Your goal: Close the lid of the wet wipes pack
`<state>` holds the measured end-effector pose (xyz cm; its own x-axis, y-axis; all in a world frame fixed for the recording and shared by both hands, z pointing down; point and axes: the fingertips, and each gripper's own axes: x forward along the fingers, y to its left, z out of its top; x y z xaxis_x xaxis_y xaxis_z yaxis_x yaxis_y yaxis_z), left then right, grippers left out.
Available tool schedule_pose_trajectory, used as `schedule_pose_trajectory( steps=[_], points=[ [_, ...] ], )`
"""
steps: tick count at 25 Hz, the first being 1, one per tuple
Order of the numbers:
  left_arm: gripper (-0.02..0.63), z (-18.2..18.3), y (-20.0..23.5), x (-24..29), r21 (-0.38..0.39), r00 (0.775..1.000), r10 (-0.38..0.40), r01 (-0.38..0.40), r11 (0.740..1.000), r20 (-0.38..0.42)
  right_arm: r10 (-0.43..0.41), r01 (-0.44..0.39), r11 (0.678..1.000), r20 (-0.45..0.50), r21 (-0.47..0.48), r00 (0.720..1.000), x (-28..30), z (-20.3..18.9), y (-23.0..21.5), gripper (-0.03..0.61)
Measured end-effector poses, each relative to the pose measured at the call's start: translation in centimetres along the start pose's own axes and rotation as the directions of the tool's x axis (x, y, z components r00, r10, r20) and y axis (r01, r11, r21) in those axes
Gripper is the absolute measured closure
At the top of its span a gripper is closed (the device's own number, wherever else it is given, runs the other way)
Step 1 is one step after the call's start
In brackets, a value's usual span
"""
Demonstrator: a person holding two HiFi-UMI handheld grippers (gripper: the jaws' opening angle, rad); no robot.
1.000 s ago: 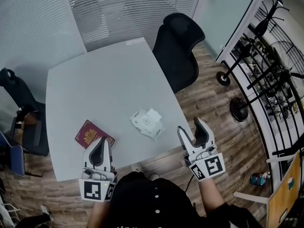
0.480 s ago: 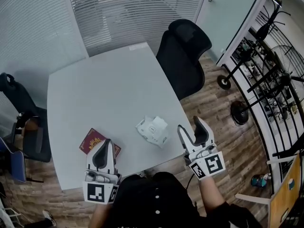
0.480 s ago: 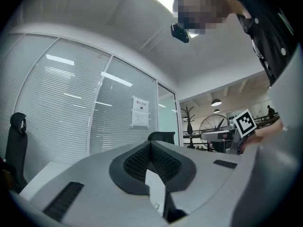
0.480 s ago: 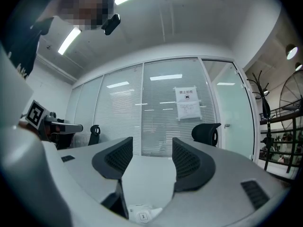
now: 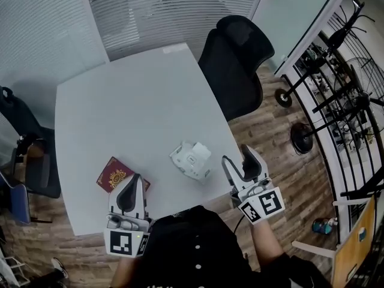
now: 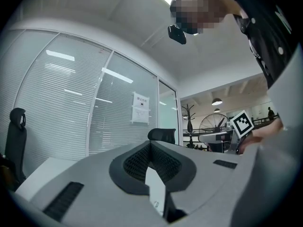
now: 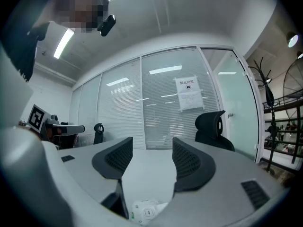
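Note:
The white wet wipes pack (image 5: 191,159) lies on the pale table (image 5: 120,95) near its front edge, and a white flap stands up on its far right side. My right gripper (image 5: 237,156) hovers open just right of the pack, off the table's corner, with nothing between its fingers. In the right gripper view the pack (image 7: 147,211) shows low between the spread jaws of the right gripper (image 7: 152,148). My left gripper (image 5: 131,182) is shut and empty at the front edge, left of the pack. In its own view the left gripper (image 6: 150,148) has its pads touching at the tips.
A dark red booklet (image 5: 118,176) lies on the table just beyond the left gripper. A black office chair (image 5: 237,53) stands at the table's right side and another (image 5: 24,125) at its left. Fans and a rack (image 5: 348,71) stand far right on the wood floor.
The head view has shifted slightly. Both grippers stay at the table's front edge, and the pack and booklet lie where they were.

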<state>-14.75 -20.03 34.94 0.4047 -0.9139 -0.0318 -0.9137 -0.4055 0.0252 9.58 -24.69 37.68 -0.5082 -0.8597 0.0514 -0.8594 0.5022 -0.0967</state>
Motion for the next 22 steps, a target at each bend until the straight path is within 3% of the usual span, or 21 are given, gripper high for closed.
schedule_pose_trajectory(
  steps=[10,22],
  points=[
    [0.601,-0.7,-1.1,0.7,-0.004,0.999,0.027,-0.027,1.0,-0.036,0.082,-0.056,0.978,-0.122,0.2,0.989,1.7,-5.8,-3.2,0.316],
    [0.6,-5.6,-4.9,0.1,-0.052,0.982,0.009,-0.019,0.998,-0.187,0.118,0.021,0.921,-0.33,0.388,0.937,3.7,-18.2,-7.0,0.314]
  ],
)
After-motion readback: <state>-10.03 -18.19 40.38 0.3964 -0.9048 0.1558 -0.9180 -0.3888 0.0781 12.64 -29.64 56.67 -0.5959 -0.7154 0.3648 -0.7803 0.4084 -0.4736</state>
